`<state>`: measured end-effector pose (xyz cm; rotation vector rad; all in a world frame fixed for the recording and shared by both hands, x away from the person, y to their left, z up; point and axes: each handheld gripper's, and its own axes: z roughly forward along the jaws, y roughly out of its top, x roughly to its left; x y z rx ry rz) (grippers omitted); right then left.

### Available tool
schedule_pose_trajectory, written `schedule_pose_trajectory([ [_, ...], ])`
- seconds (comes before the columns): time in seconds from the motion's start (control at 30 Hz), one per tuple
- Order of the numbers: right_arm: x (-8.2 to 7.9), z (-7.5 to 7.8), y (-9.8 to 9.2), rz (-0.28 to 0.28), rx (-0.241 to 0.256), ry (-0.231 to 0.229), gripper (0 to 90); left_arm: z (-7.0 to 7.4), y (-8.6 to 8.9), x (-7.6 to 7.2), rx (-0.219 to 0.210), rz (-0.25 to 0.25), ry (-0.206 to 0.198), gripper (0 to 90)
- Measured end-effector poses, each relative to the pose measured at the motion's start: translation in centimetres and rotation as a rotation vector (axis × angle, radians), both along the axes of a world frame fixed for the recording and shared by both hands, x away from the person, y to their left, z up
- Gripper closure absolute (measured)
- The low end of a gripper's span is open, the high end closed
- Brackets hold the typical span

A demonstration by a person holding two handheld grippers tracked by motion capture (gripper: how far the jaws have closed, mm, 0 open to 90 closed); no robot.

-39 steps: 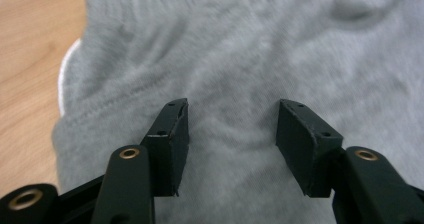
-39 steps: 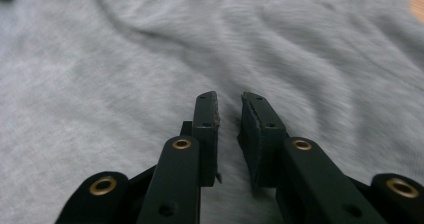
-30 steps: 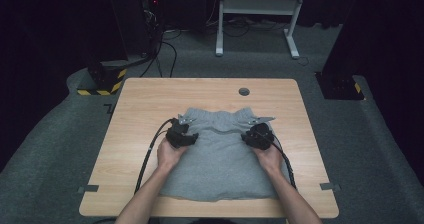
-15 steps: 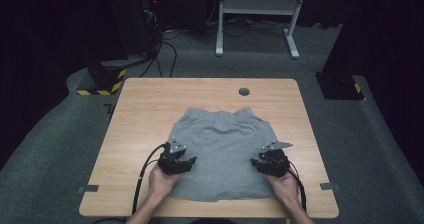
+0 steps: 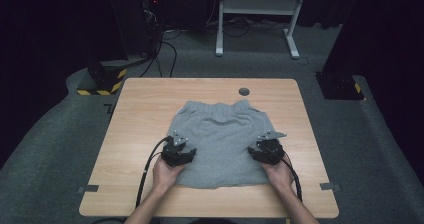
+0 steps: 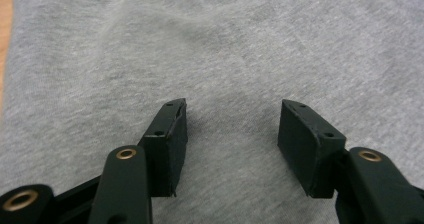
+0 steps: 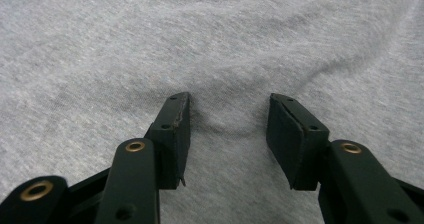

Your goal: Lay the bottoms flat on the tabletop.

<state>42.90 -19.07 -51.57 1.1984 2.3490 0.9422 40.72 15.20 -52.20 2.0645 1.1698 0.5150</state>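
**Grey shorts spread flat on a wooden table, a gripper over each lower corner**

High view: a pair of grey shorts (image 5: 220, 139) lies spread at the centre of a light wooden table (image 5: 140, 109), slightly below the middle of the frame. The waistband lies toward the top of the frame, just below a small dark round fitting (image 5: 244, 91) set in the tabletop. The waistband edge looks gathered and slightly wavy; the body of the garment widens toward the lower hem, which runs almost straight near the table's bottom edge. The fabric is a uniform heathered grey, without visible print. The left gripper (image 5: 178, 154) sits over the lower left part of the shorts, held by the person's left hand (image 5: 167, 171); the right gripper (image 5: 267, 150) sits over the lower right part, held by the right hand (image 5: 280, 173). A black cable trails from each gripper toward the bottom of the frame.

Left gripper view: the two black jaws stand apart, with nothing between them but the cloth beneath. The shorts (image 6: 210, 59) show a fine knit texture with shallow creases in the upper half of the frame; a sliver of table (image 6: 4, 44) shows at the left edge.

Right gripper view: the jaws are likewise spread, gripping nothing. A soft fold of the shorts (image 7: 230, 119) rises between and beyond the jaw tips, and broader ripples cross the upper right of the frame.
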Motion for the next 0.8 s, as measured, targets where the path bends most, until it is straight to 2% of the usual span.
schedule_pose_trajectory([
  [0.23, 2.3, 0.2, 0.4, -0.011, -0.009, 0.028, 48.7, 0.1, -0.2, 1.9, 0.008, 0.017, 0.014, 44.6],
  [0.33, 2.8, 0.2, 0.6, -0.016, -0.006, 0.032, 46.1, 0.2, -0.2, 2.5, 0.002, 0.024, 0.018, 43.9],
  [0.4, 3.0, 0.2, 0.6, -0.013, 0.006, 0.039, 43.2, 0.4, -0.3, 2.6, 0.001, 0.015, 0.042, 42.4],
  [0.47, 2.9, 0.4, 0.4, -0.018, 0.027, 0.053, 41.9, 0.8, -0.2, 2.4, 0.004, 0.006, 0.034, 42.0],
  [0.53, 2.6, 0.9, 0.0, -0.026, 0.055, 0.055, 41.5, 1.5, 0.3, 2.0, -0.019, 0.003, 0.024, 42.2],
  [0.6, 2.0, 1.8, -0.5, -0.030, 0.070, 0.022, 41.7, 2.1, 0.8, 1.7, -0.049, 0.013, 0.010, 42.2],
  [0.7, 1.1, 3.4, -1.7, -0.053, 0.115, -0.049, 43.3, 3.4, 1.9, 1.2, -0.120, 0.034, -0.001, 41.7],
  [0.8, 0.6, 4.5, -2.6, -0.066, 0.147, -0.075, 43.5, 4.4, 2.4, 0.7, -0.144, 0.037, -0.026, 41.2],
])
